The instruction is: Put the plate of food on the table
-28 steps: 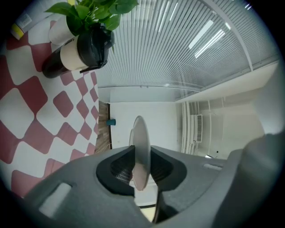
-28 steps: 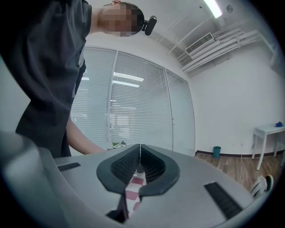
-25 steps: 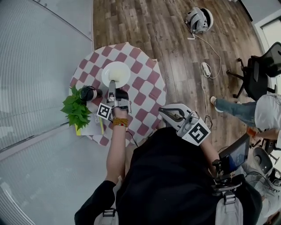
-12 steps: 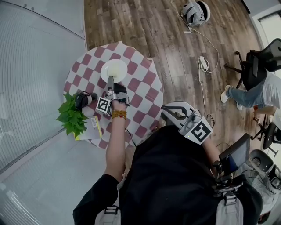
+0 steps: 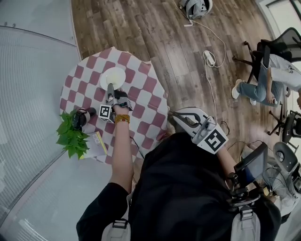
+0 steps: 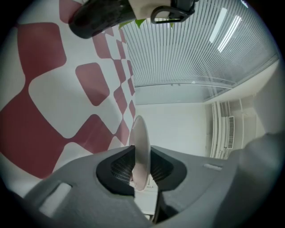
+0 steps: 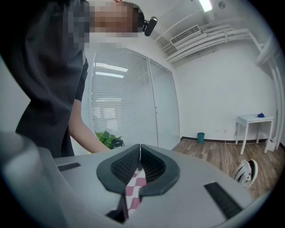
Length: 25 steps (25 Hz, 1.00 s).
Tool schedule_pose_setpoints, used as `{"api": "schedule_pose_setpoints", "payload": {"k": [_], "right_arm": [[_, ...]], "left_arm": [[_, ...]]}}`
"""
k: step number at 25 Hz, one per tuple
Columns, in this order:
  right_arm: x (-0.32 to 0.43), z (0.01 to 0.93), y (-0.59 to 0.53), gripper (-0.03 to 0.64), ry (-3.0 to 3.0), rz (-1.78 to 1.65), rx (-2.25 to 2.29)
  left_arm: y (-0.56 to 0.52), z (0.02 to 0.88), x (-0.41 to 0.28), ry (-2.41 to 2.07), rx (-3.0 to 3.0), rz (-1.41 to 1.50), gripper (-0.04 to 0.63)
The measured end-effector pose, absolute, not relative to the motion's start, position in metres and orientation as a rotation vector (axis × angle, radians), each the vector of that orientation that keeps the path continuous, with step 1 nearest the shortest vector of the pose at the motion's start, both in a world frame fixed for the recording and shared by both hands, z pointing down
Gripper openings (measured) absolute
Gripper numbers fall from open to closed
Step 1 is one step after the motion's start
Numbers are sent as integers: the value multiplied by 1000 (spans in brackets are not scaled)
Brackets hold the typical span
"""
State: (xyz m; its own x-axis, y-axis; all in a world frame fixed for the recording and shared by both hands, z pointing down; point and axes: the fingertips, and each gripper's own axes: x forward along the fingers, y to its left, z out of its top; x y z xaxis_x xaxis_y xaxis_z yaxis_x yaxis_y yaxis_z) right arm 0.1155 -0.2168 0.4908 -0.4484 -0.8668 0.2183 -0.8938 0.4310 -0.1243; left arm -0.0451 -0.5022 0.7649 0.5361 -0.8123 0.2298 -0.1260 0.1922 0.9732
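A white plate [image 5: 113,77] with a pale cream middle lies level over the far part of the round table [image 5: 146,106], which has a red-and-white checked cloth. My left gripper [image 5: 111,90] is shut on the plate's near rim. In the left gripper view the plate [image 6: 140,149] shows edge-on, pinched between the dark pads [image 6: 119,168], with the checked cloth [image 6: 49,98] beside it. Whether the plate touches the cloth I cannot tell. My right gripper [image 5: 176,116] is held close to my body off the table's right edge; its jaws meet with nothing between them [image 7: 139,161].
A potted green plant [image 5: 71,137], a dark mug [image 5: 79,117] and a yellow booklet [image 5: 98,141] sit at the table's left edge, next to a glass wall. On the wood floor are a headset [image 5: 195,6] and a power strip [image 5: 208,57]. A seated person [image 5: 263,84] is at right.
The head view has swung, so the table sits further left in the picture. My left gripper keeps its hold on the plate over the same part of the table. The right gripper has stayed put.
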Motion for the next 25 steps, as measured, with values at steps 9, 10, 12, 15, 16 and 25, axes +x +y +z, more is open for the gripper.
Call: {"api": "schedule_pose_setpoints", "payload": {"k": [9, 10, 12, 15, 16, 25], "right_arm": [[128, 515, -214, 12, -2484, 412, 1588], [128, 514, -213, 12, -2483, 406, 1585], [131, 512, -211, 11, -2477, 376, 1579], [131, 511, -209, 12, -2476, 368, 1579], [132, 511, -209, 12, -2475, 360, 1579], [125, 507, -205, 12, -2466, 310, 1585]], "left_arm": [[-518, 800, -33, -914, 1326, -510, 72], [-519, 799, -33, -913, 1333, -514, 72], [-518, 801, -30, -906, 1335, -529, 72], [-516, 798, -33, -905, 1335, -541, 72], [-516, 794, -30, -902, 1342, -540, 72], [-509, 799, -29, -894, 1327, -457, 74]]}}
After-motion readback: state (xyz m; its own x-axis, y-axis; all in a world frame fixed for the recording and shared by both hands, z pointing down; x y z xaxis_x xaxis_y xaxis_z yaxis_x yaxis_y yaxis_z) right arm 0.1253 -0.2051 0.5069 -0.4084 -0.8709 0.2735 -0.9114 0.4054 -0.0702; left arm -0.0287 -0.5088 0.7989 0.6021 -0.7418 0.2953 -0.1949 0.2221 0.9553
